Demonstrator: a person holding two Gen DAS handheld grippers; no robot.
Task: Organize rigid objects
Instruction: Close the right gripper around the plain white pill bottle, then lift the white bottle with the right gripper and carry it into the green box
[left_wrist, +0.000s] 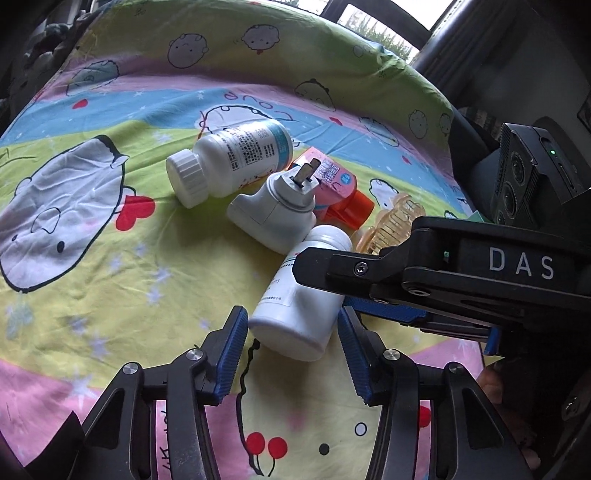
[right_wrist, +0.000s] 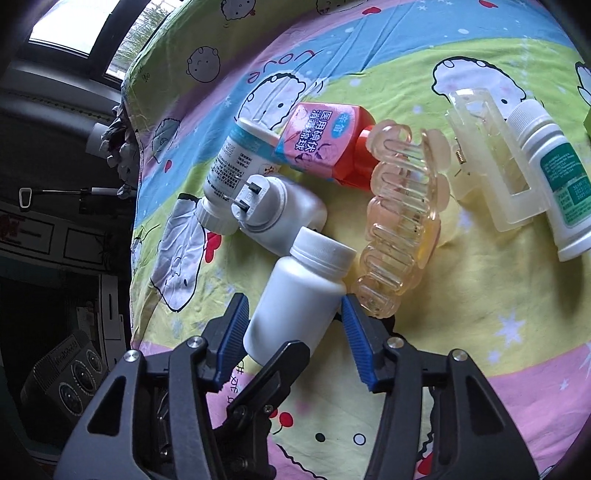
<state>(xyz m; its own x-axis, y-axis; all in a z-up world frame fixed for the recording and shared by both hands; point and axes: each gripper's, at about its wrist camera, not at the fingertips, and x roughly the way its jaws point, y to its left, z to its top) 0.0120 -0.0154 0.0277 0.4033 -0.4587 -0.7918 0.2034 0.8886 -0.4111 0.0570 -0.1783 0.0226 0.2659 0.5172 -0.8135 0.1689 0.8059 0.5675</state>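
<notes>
A plain white bottle (left_wrist: 295, 314) lies on the cartoon bedsheet (left_wrist: 110, 258), its base between the open jaws of my left gripper (left_wrist: 290, 345). My right gripper (right_wrist: 293, 332) is open around the same bottle (right_wrist: 295, 295), with one finger (left_wrist: 332, 269) across it in the left wrist view. Behind it lie a white plug-in device (left_wrist: 273, 214), a labelled white bottle (left_wrist: 236, 158) and a pink and orange bottle (left_wrist: 332, 184). An amber hair claw (right_wrist: 399, 229) touches my right gripper's right pad.
A clear hair clip (right_wrist: 491, 166) and a white bottle with a green label (right_wrist: 554, 177) lie to the right. The bed edge drops off at the left of the right wrist view, with dark furniture (right_wrist: 66, 229) and a window (right_wrist: 74, 22) beyond.
</notes>
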